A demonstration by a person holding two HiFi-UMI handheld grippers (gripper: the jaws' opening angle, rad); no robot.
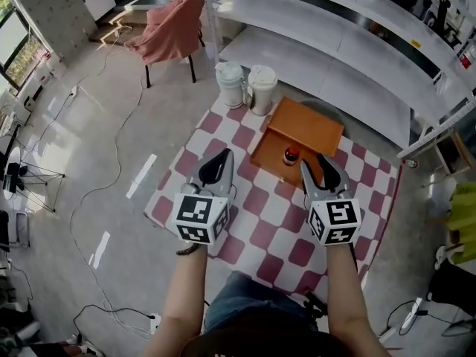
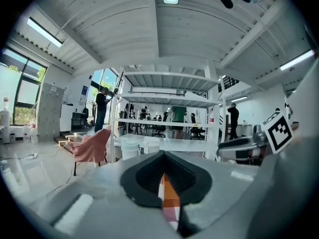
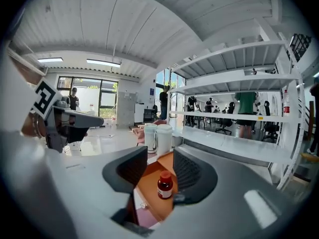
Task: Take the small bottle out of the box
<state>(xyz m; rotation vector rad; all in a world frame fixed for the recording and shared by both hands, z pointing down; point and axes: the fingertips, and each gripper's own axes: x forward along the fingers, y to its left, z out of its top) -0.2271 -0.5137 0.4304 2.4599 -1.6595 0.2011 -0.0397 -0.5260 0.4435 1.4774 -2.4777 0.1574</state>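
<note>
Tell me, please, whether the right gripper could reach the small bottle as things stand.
Probably yes: the right gripper, jaws apart, faces the small bottle standing upright in the open box, with nothing between.

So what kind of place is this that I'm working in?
Probably an open-plan lab or workshop rather than a home. There is tall white metal shelving by the table, a wide bare floor, and office chairs at the back with people standing about.
</note>
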